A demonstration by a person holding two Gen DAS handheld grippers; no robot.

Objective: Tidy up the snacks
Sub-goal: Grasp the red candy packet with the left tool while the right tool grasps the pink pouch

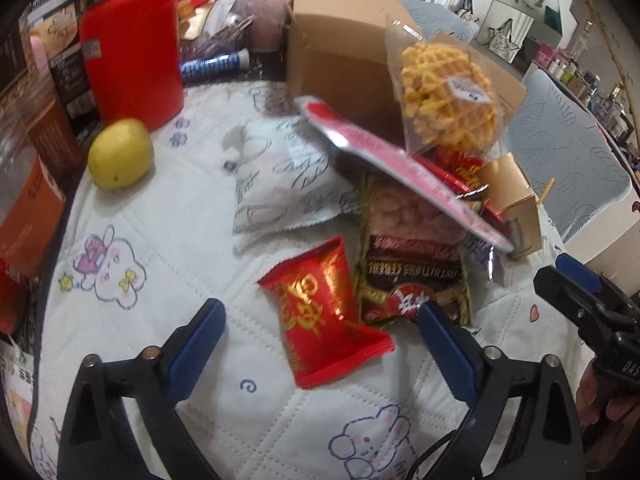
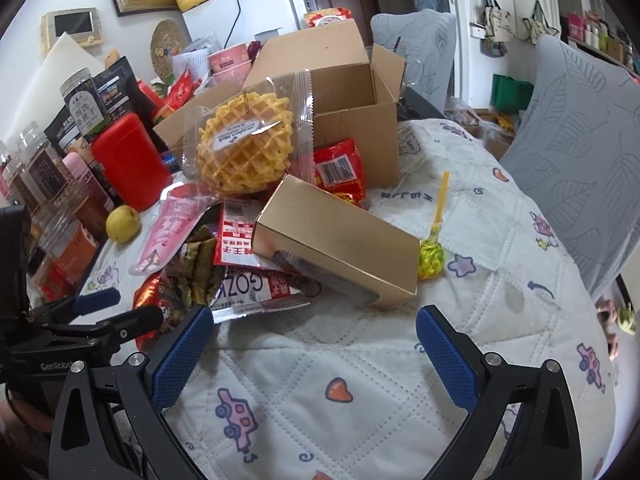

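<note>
While both grippers hung over the quilted table (image 2: 360, 360), left gripper (image 1: 320, 328) fingers apart around red packet (image 1: 320, 316), not pressing, right gripper (image 2: 314, 332) fingers apart, empty, near gold box (image 2: 340, 240).

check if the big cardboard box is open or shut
Open. The cardboard box has its top flaps raised, and the right wrist view looks into its bare brown inside.

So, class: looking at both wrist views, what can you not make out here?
- Cardboard box contents: hidden by its walls in both views.
- Dark snack packet: print blurred, left view.
- Gold box: covers the packets beneath, right view.
- Jars: cut off by left edge.
</note>
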